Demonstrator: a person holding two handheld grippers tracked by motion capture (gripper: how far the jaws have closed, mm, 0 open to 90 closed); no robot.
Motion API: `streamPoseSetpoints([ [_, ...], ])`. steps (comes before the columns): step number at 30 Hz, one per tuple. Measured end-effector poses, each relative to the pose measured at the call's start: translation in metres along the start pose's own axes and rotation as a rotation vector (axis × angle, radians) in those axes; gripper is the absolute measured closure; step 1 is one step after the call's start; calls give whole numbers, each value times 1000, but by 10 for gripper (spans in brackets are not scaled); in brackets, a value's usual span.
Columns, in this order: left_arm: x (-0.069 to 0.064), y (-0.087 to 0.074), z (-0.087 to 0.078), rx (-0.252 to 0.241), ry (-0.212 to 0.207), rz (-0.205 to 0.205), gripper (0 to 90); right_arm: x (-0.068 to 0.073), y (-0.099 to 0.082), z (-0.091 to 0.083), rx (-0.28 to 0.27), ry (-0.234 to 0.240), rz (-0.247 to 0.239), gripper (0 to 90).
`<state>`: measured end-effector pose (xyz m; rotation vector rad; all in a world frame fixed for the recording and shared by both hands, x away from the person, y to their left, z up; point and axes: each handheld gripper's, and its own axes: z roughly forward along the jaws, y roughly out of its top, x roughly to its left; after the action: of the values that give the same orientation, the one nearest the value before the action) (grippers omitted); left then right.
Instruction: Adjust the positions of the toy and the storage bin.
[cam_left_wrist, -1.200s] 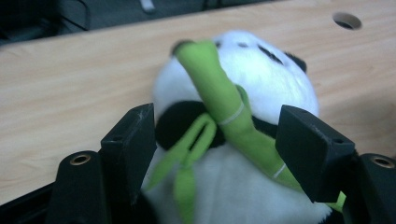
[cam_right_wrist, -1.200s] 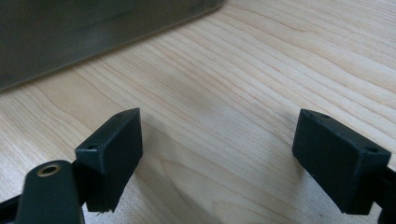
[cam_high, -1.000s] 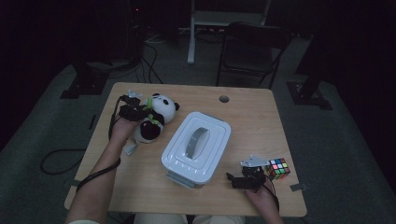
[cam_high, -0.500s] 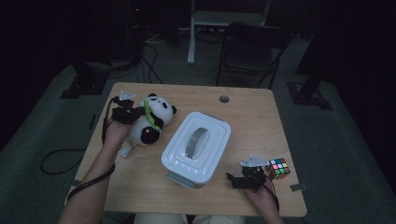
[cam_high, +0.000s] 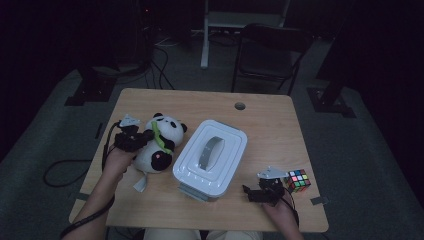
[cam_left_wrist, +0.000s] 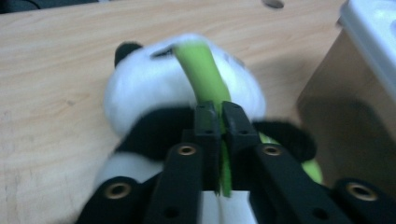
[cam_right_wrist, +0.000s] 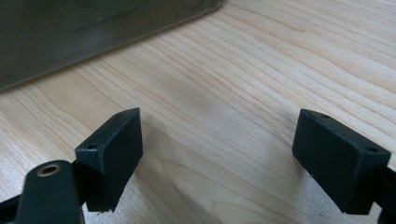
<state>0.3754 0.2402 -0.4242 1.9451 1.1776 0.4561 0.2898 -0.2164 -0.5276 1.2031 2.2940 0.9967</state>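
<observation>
a: left gripper (cam_left_wrist: 219, 116) had just been closing, jaws pinched on the panda (cam_high: 159, 145)'s green strap (cam_left_wrist: 203, 70), toy on the table beside the lidded box (cam_high: 210, 157).

b: right gripper (cam_right_wrist: 217, 156) gaped empty past the box, cube (cam_high: 297, 180) untouched. box unopened, packing all ahead, i'd judge.

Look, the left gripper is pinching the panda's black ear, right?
Not the ear. In the left gripper view the left gripper is pinching the green bamboo stalk on the panda plush toy; its black ear sits free, farther up.
</observation>
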Motion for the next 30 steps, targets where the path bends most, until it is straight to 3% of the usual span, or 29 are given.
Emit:
streamPoseSetpoints([
  [1, -1, -3, -1, 1, 0, 3, 598, 0, 0, 0, 0, 0, 0, 157],
  [3, -3, -7, -3, -10, -30, 10, 539, 0, 0, 0, 0, 0, 0, 157],
  [4, -4, -8, -5, -14, -23, 7, 502, 0, 0, 0, 0, 0, 0, 157],
  [7, -6, -11, -10, -29, -18, 8, 473, 0, 0, 0, 0, 0, -1, 157],
  [12, -9, -17, -26, -102, -72, -4, 445, 0, 0, 0, 0, 0, 0, 157],
  [15, -12, -23, -31, -121, -87, 21, 388, 0, 0, 0, 0, 0, 0, 157],
  [17, -12, -27, -32, -110, -112, 11, 275, 0, 0, 0, 0, -1, -1, 157],
  [19, -12, -31, -36, -139, -127, 5, 266, 0, 0, 0, 0, -1, -1, 157],
  [23, -15, -36, -40, -135, -143, 17, 181, 0, 0, 0, 0, 0, -1, 157],
  [24, -18, -41, -42, -130, -148, 41, 178, 0, 0, 0, 0, 0, -1, 157],
  [26, -21, -46, -42, -106, -150, 57, 107, 0, 0, 0, 0, -1, -1, 157],
  [29, -23, -53, -42, -106, -163, 84, 85, 0, 0, 0, 0, 0, 1, 157],
  [30, -24, -62, -41, -80, -150, 99, 17, 0, 0, 0, -1, 0, -1, 157],
])
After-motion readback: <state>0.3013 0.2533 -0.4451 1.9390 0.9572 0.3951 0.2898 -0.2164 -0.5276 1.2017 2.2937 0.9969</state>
